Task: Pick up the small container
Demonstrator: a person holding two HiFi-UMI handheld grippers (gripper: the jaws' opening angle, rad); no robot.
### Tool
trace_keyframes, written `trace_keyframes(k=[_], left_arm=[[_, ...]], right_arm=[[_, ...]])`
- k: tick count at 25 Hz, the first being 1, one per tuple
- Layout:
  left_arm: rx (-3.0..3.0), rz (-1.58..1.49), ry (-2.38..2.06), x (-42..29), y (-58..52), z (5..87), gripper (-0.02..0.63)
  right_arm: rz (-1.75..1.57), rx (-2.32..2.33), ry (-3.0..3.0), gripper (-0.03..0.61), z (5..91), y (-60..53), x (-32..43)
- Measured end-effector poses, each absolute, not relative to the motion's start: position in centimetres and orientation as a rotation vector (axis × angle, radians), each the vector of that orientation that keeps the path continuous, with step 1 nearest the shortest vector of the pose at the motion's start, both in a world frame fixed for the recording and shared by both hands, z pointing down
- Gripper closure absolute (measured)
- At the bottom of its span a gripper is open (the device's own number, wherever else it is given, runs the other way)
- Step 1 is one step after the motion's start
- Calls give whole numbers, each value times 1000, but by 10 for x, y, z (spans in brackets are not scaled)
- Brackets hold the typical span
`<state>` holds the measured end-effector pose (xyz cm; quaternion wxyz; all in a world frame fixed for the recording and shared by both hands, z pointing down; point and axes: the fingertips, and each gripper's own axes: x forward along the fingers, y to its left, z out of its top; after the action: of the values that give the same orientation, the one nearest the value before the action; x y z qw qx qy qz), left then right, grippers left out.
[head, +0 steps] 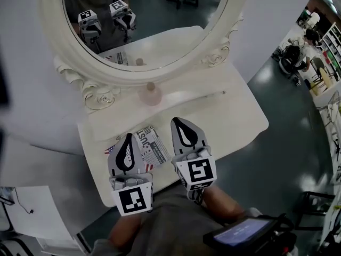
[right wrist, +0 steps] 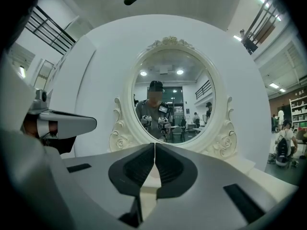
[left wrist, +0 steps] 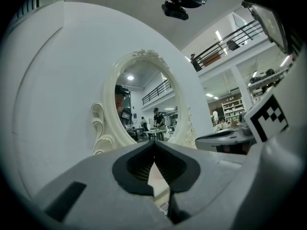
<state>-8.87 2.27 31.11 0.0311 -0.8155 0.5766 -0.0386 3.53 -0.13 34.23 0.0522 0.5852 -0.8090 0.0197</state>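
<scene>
Pinkish and small, the container stands on the table's back ledge, right under the mirror. In the head view it sits at 1 o'clock from my left gripper and 11 o'clock from my right gripper, apart from both. A leaflet lies between them. Left gripper view: fingers pinched together on nothing, mirror at 12 o'clock. Right gripper view: fingers likewise closed and empty. The container is probably hidden behind them.
</scene>
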Motion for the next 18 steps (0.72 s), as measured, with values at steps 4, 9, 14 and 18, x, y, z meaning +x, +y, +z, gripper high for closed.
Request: trace_keyframes(k=[4, 9, 14, 18], left_arm=[[-2519, -142, 1780, -86, 6, 314, 600], [-2515, -116, 1822, -88, -18, 316, 600], [-2518, -116, 1828, -86, -36, 323, 600], [-2520, -142, 1868, -90, -50, 333, 600]], right_arm=[[82, 1761, -2458, 565, 347, -17, 37], [106, 1703, -2479, 563, 355, -41, 34], [147, 1651, -2488, 563, 369, -62, 30], [152, 1613, -2501, 563, 377, -80, 23]])
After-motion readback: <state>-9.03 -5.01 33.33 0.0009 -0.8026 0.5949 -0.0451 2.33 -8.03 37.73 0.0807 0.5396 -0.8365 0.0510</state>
